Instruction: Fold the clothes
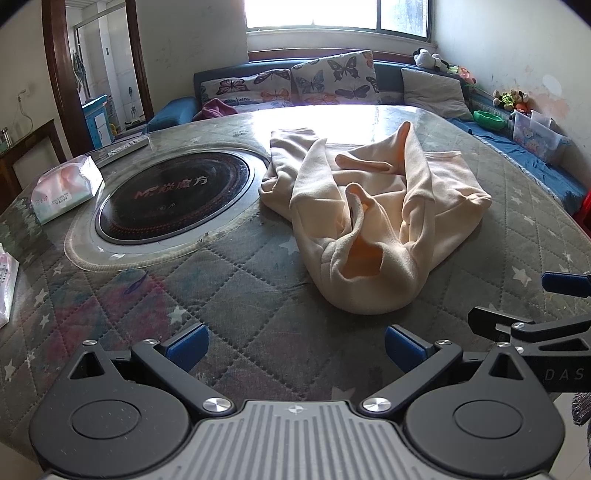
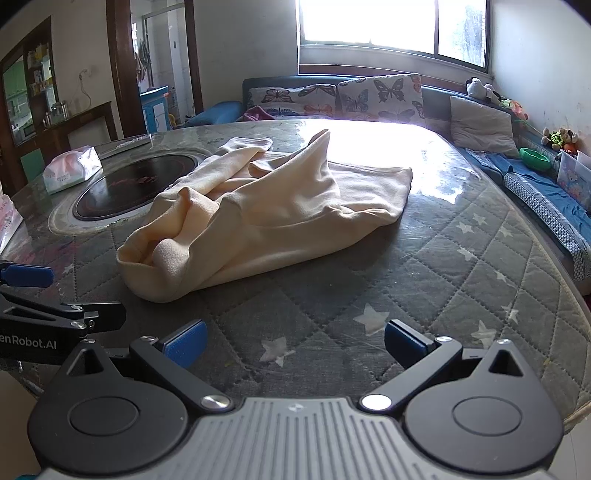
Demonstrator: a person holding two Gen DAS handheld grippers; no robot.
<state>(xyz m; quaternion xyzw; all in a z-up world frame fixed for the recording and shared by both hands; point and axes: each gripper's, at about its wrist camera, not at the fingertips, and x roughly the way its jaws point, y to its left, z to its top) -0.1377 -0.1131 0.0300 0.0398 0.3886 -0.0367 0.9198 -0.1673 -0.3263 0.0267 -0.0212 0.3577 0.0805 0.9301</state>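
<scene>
Crumpled garment (image 1: 373, 206) on the table (image 1: 229, 288), right of the round cooktop (image 1: 173, 195) set into the tabletop, one sleeve end touching the cooktop's rim. Tissue pack (image 1: 64, 188) left of the cooktop, near the table's left edge. Sofa (image 1: 295, 85) behind the table, under the window (image 1: 336, 14). Left gripper (image 1: 295, 347) and right gripper (image 2: 295, 343) side by side before the garment, above the near edge, fingers spread and apart from the cloth.
</scene>
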